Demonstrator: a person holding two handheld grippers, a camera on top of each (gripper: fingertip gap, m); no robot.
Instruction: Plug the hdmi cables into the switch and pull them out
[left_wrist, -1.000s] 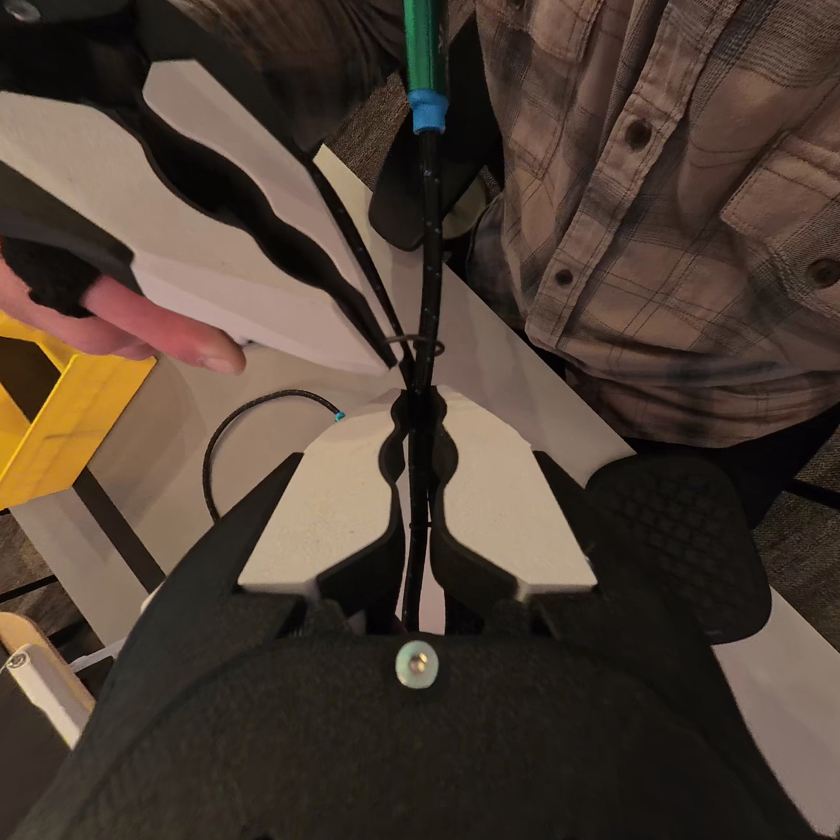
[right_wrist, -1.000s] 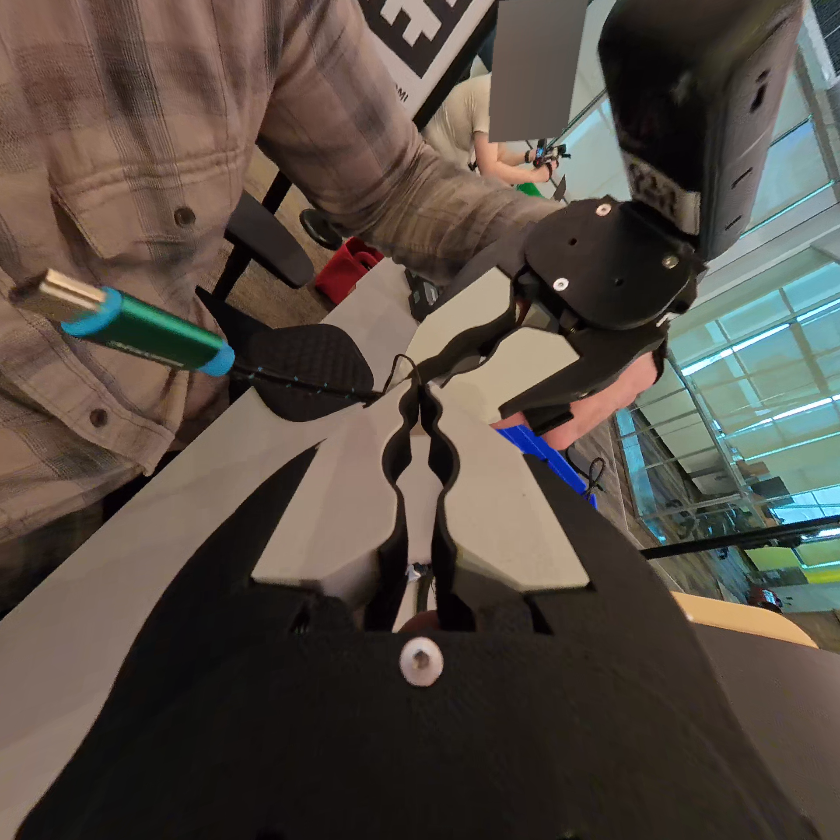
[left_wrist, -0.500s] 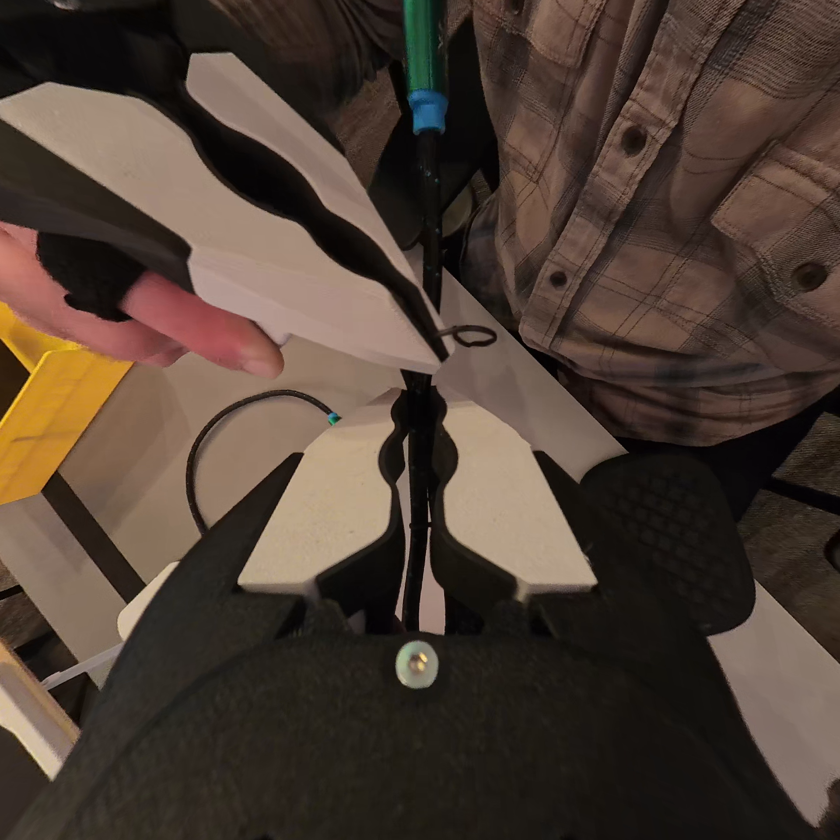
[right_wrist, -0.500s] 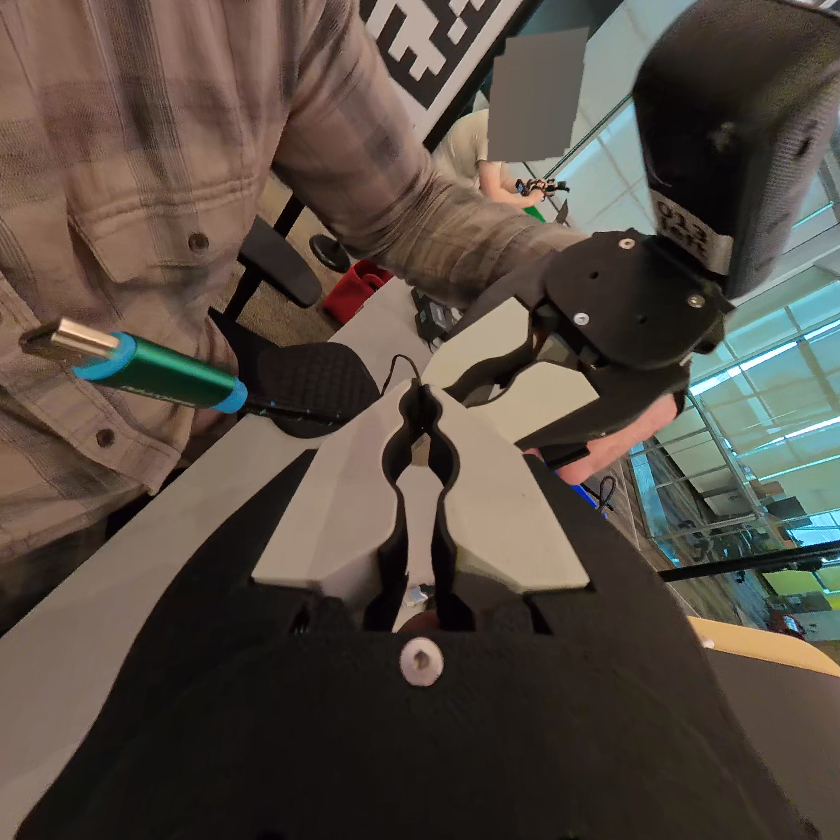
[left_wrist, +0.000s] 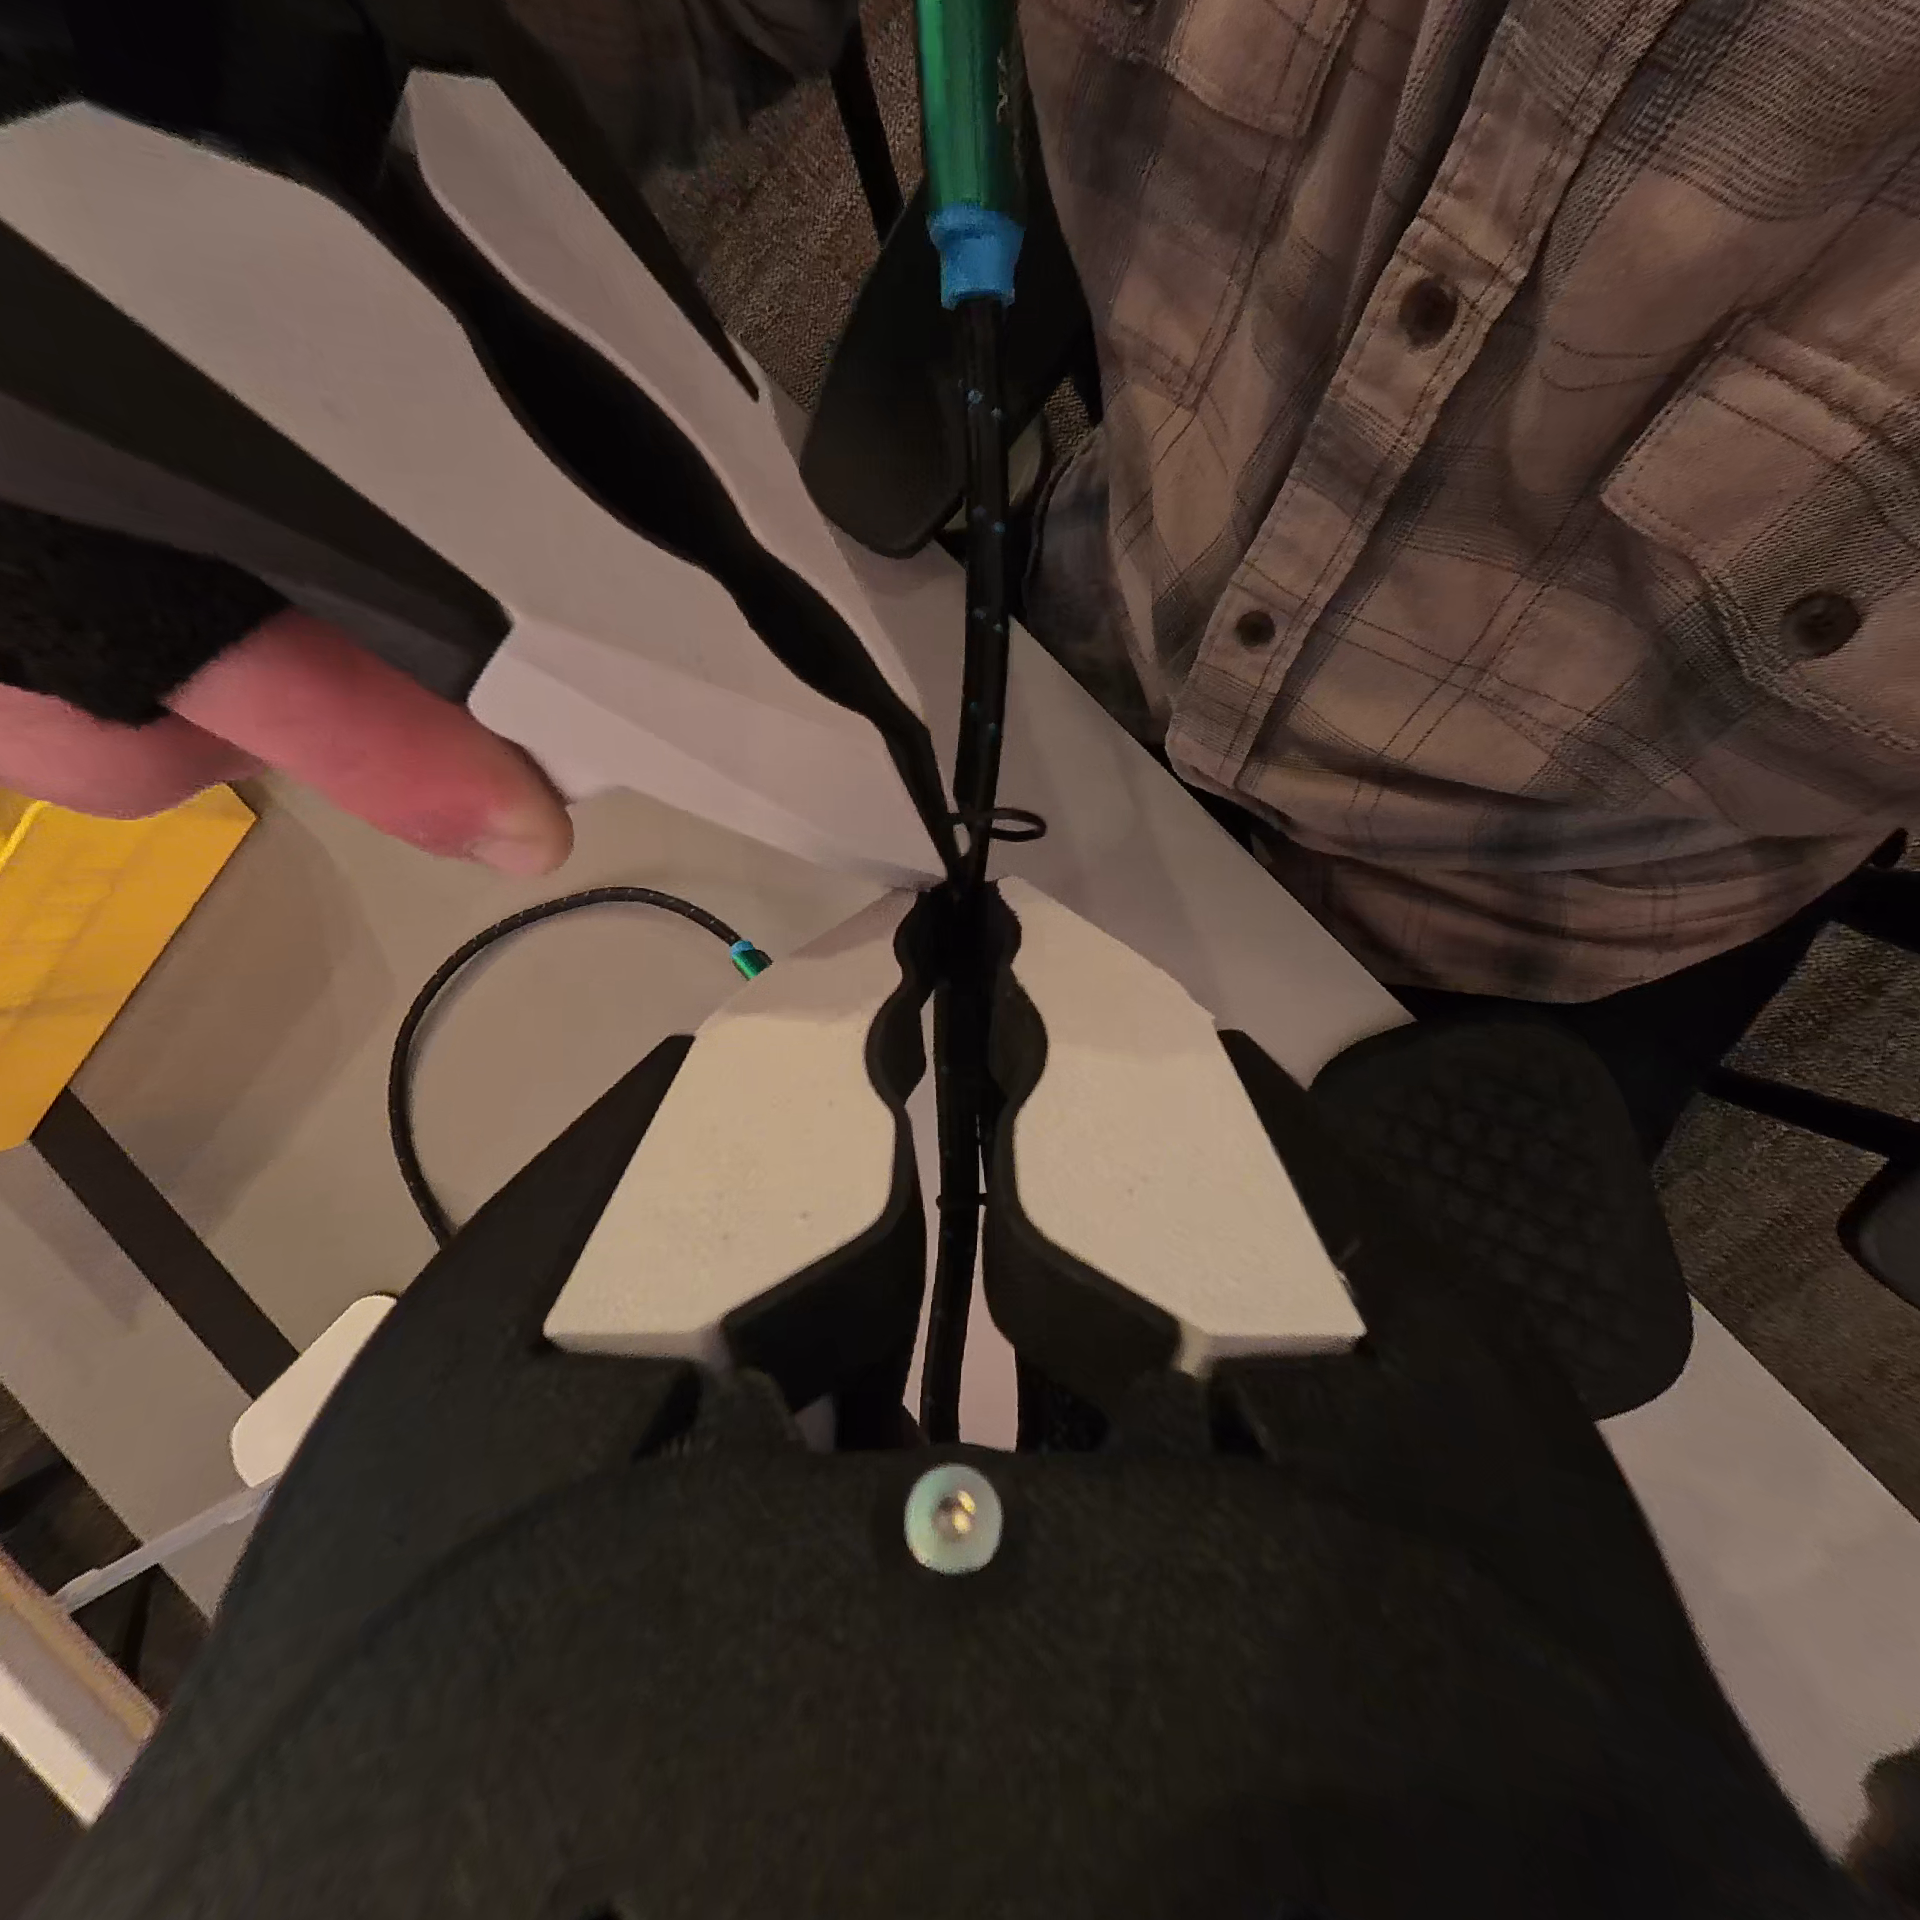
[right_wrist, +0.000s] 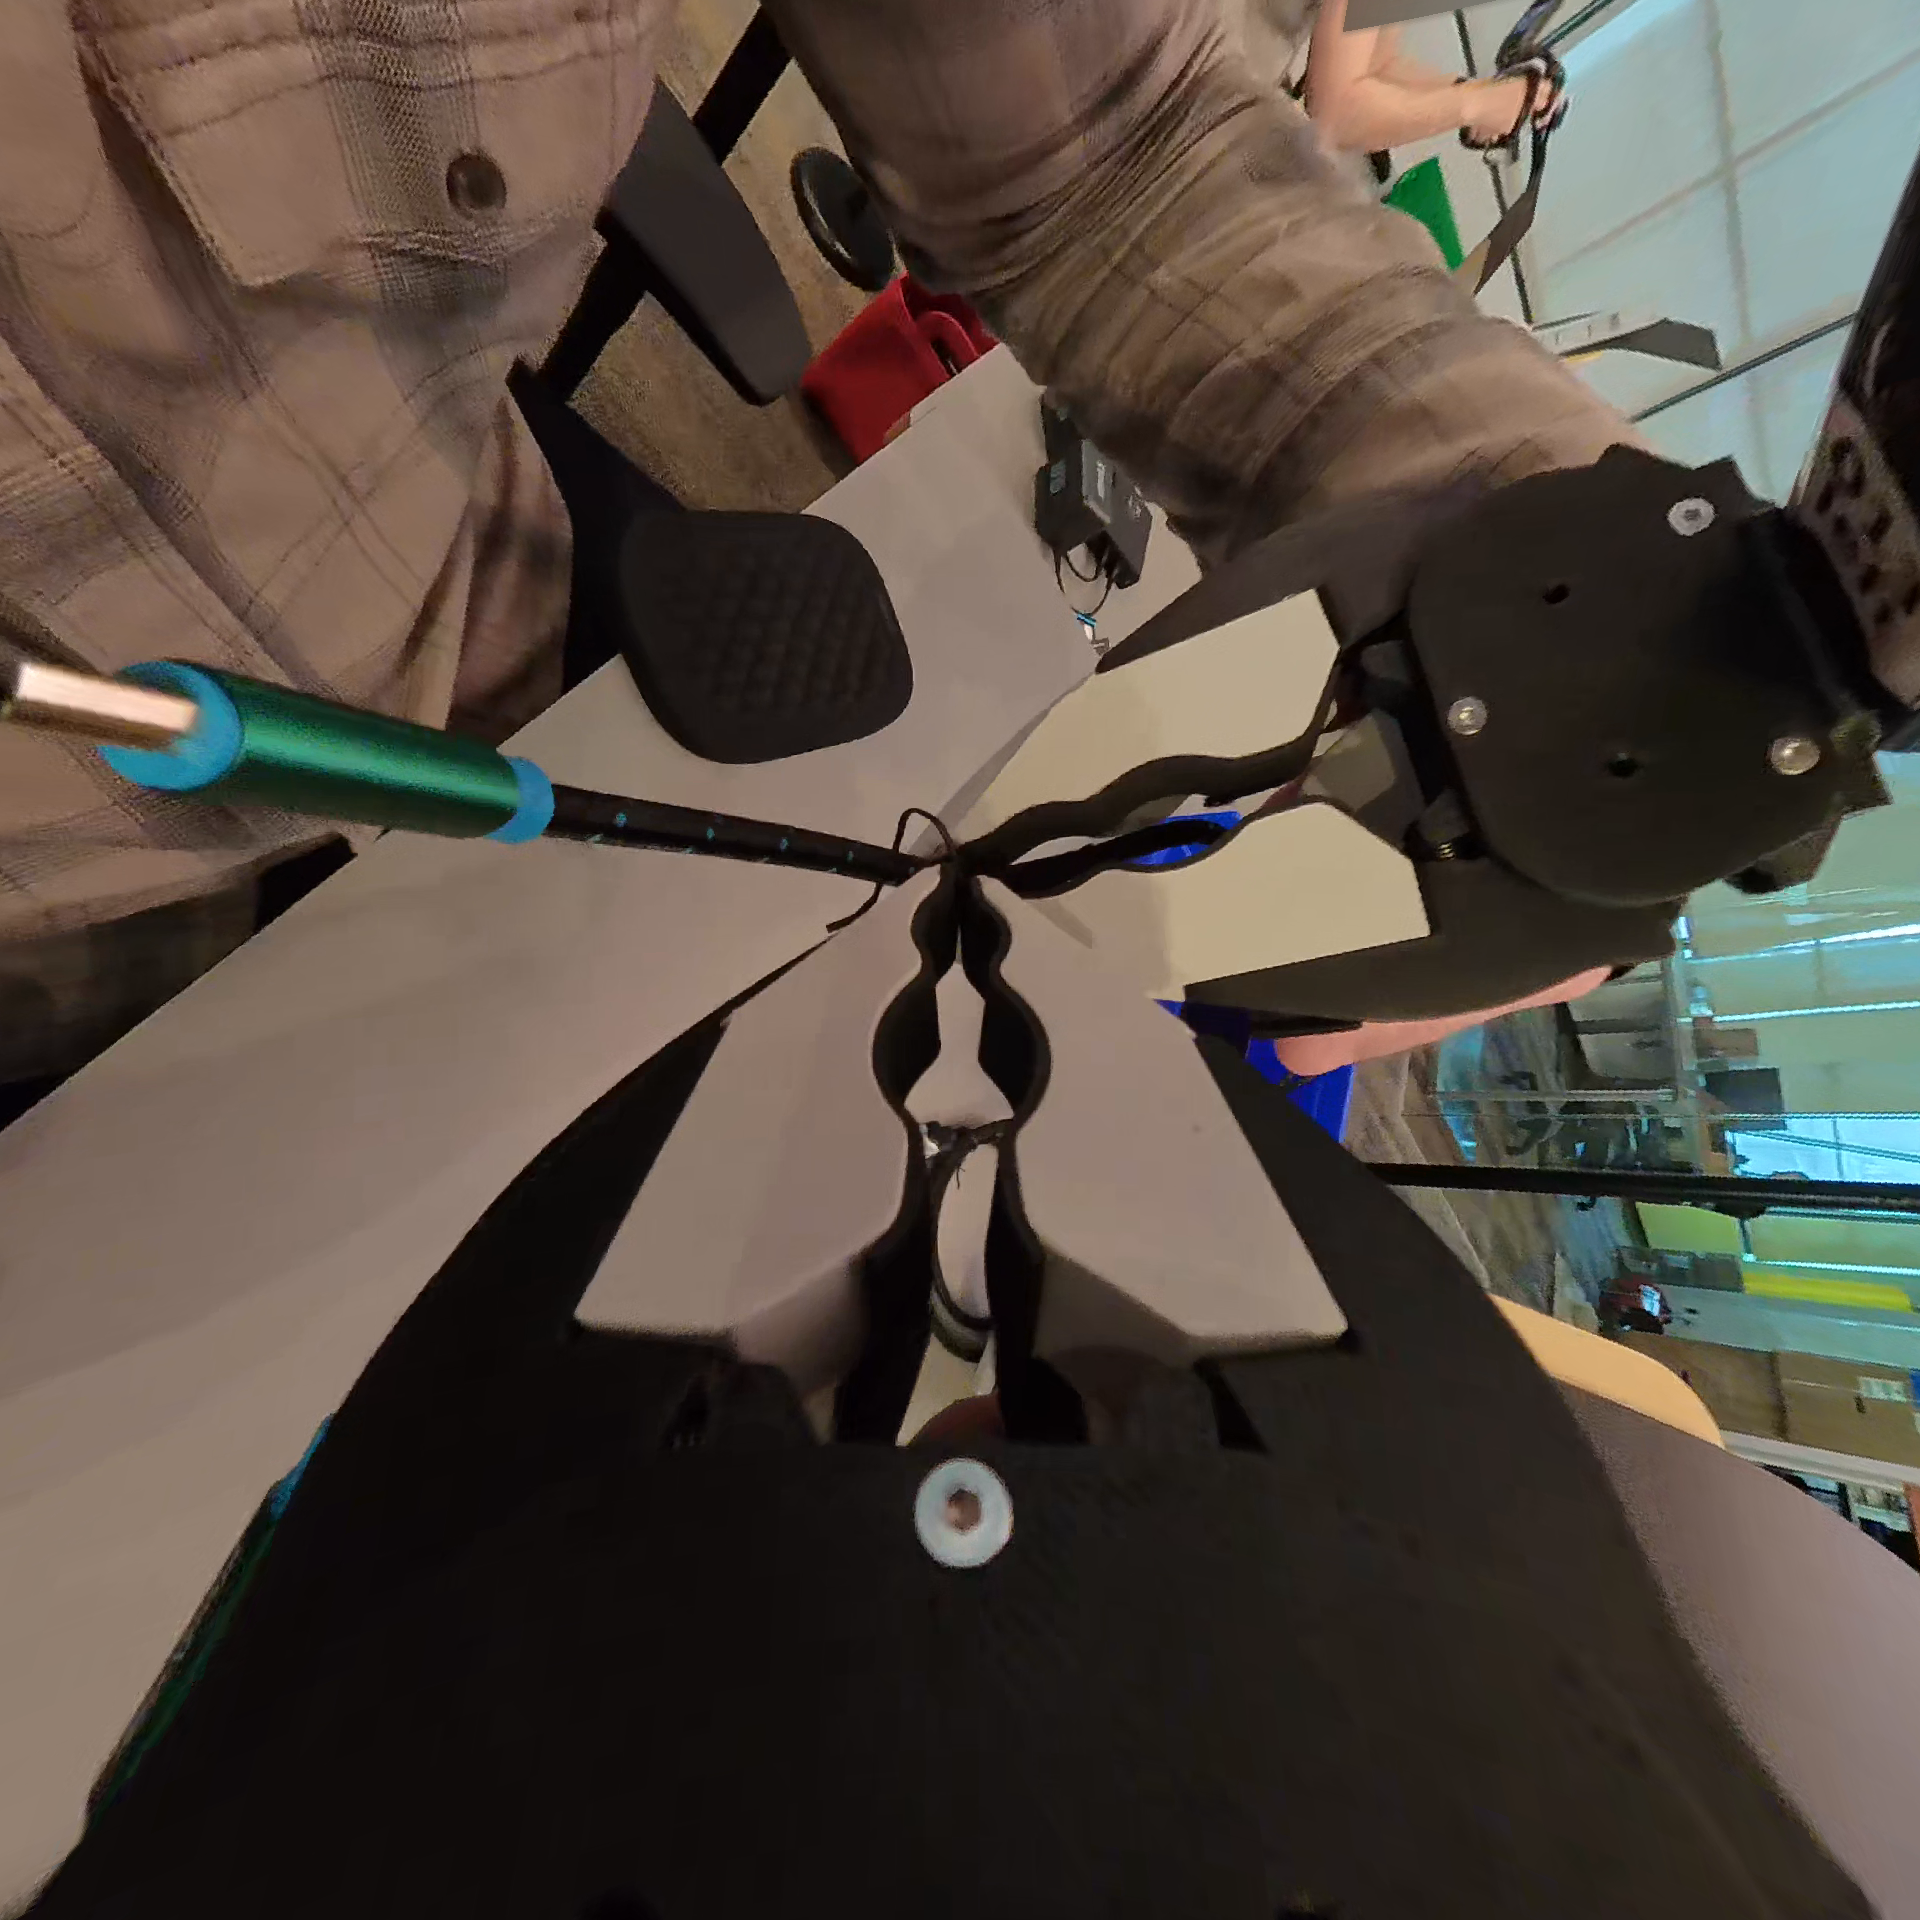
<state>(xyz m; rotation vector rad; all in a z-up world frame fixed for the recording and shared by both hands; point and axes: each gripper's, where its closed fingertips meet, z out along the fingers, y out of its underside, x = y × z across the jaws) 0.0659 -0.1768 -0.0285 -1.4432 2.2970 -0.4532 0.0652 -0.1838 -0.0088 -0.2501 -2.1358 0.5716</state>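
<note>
A black braided hdmi cable (left_wrist: 982, 582) with a green and blue plug (left_wrist: 966, 104) runs up from my left gripper (left_wrist: 961, 904), which is shut on it above the white table (left_wrist: 1143, 790). My right gripper (left_wrist: 940, 831) comes in from the upper left, its tips touching the cable just past the left tips. It is shut on a thin black wire tie (left_wrist: 1013, 826) looped at the cable. In the right wrist view my right gripper (right_wrist: 951, 883) pinches the tie (right_wrist: 914, 826), the plug (right_wrist: 353, 753) points left, and my left gripper (right_wrist: 997, 862) is on the right.
A second cable end (left_wrist: 743, 956) lies curled on the table. A small black box (right_wrist: 1091, 499) with leads sits farther along it. There is a yellow bin (left_wrist: 94, 935), a black chair armrest (left_wrist: 1486, 1195), a red bin (right_wrist: 894, 353) and a blue bin (right_wrist: 1299, 1070). A person in a plaid shirt (left_wrist: 1507, 520) is close. My two grippers' fingertips are within a few centimetres of each other.
My right gripper has moved down with the tie until its tips meet the left gripper's tips at the cable. The left gripper still holds the cable.
</note>
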